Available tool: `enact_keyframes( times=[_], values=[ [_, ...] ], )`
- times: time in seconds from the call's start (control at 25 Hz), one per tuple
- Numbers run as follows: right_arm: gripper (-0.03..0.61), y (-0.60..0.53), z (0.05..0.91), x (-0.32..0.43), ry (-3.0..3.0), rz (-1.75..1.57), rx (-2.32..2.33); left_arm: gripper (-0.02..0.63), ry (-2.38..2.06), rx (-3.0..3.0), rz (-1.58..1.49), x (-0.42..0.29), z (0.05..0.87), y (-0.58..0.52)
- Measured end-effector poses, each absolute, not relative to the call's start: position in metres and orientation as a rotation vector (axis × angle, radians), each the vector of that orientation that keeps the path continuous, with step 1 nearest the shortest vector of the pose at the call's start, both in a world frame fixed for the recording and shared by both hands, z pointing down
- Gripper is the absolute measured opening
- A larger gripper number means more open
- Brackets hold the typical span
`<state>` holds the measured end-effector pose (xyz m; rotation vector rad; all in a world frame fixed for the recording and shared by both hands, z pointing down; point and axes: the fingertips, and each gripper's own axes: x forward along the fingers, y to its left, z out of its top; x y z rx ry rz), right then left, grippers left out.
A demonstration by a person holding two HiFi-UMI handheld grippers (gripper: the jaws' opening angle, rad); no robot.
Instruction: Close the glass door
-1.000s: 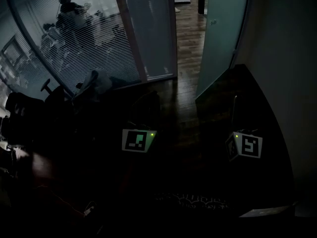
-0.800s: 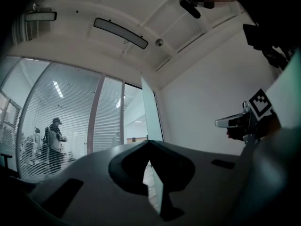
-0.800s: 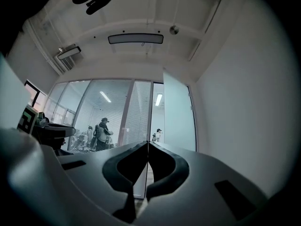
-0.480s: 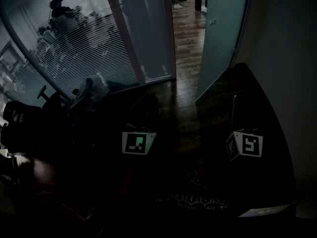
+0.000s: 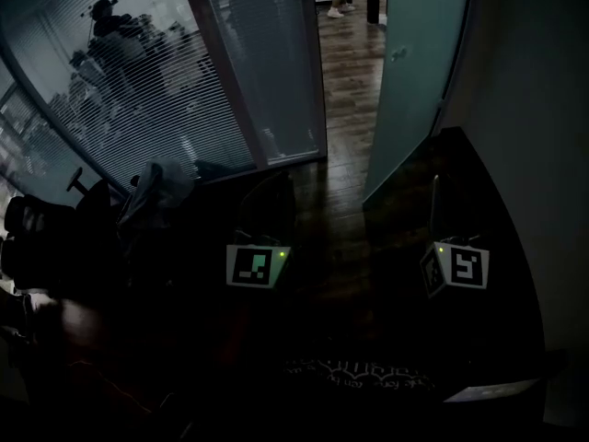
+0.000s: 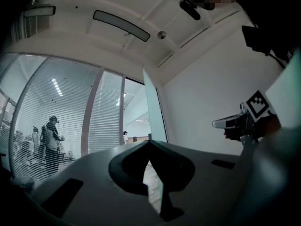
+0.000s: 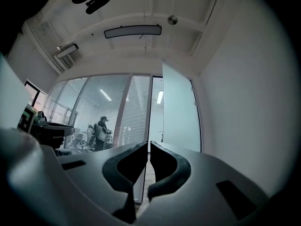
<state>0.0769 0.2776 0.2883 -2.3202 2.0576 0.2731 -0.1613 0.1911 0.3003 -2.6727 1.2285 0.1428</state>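
The frosted glass door [image 5: 414, 72] is standing swung open at the far right edge of the wooden floor [image 5: 345, 109], beside the white wall. By my reading, the closing is not yet begun. The left tool [image 6: 149, 145] and the right tool [image 7: 149, 147] are both hanging well short of it, each clenched on nothing. Next, one tool is needing to reach the door's handle [image 5: 398, 53] or edge and swing it across. Counting up — one door, two tools, one blinded glass partition [image 5: 230, 72].

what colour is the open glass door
The glass door is a frosted pale blue-green, clearest in the head view.
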Motion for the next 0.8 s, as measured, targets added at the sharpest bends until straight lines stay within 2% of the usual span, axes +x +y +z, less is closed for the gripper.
enact_keyframes(
  times=[0.8],
  values=[
    [0.005, 0.161, 0.298, 0.137, 2.062, 0.213, -2.335, 0.002, 1.252, -2.702, 0.134, -0.106, 0.304, 0.072]
  ],
)
